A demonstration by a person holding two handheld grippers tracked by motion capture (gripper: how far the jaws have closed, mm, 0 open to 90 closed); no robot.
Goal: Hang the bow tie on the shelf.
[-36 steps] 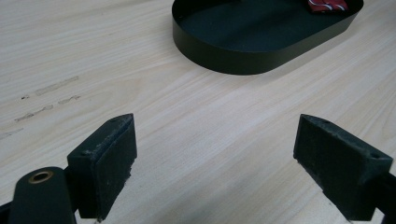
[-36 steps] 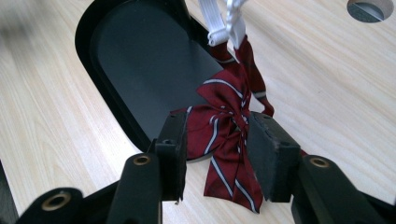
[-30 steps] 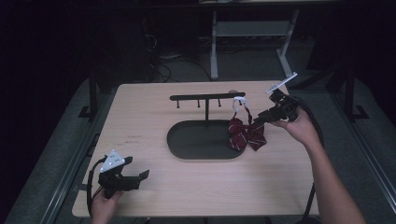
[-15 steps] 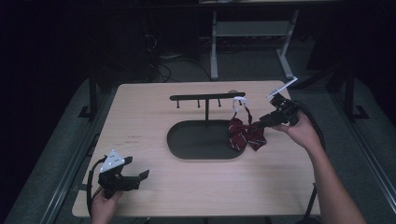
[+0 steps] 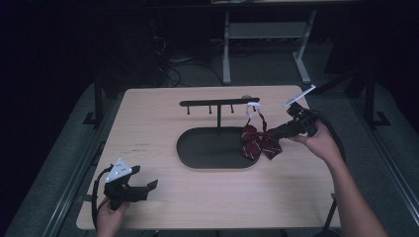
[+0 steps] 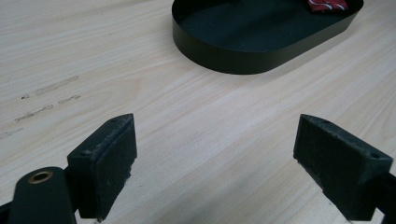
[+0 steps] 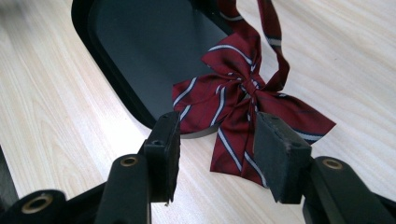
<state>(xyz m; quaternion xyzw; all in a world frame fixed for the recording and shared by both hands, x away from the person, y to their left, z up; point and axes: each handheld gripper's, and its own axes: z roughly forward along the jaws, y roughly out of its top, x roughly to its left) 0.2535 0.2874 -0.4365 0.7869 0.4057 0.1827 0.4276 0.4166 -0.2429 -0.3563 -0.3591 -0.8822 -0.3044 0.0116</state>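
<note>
The left gripper [image 5: 148, 186] is seen at the near left corner of the table [image 5: 148, 123], its jaws spread wide with only bare wood between them in the left gripper view; nothing is held. From it, the oval black tray [image 6: 224, 58] lies ahead and to the right, well apart, and a corner of the bow tie [image 6: 327, 4] is glimpsed at the tray's far rim.

Further right, the bow tie [image 5: 260, 142] is draped over the tray's right rim [image 5: 237, 165], partly on the tray and partly on the wood, its strap rising to a white clasp [image 5: 253, 106] at the right end of the black hanger bar [image 5: 220, 102].

The right gripper [image 5: 276, 133] is far the nearer of the two. Its jaws have just been opening; in the right gripper view the bow tie [image 7: 233, 100] lies just beyond and partly between the fingertips, and the pads [image 7: 275, 154] are not seen pressing on it, so it is judged released. The bow's long axis runs roughly across the jaw gap, the knot slightly ahead of centre.

The bow tie is dark red with thin white-and-navy stripes, soft and limp.
</note>
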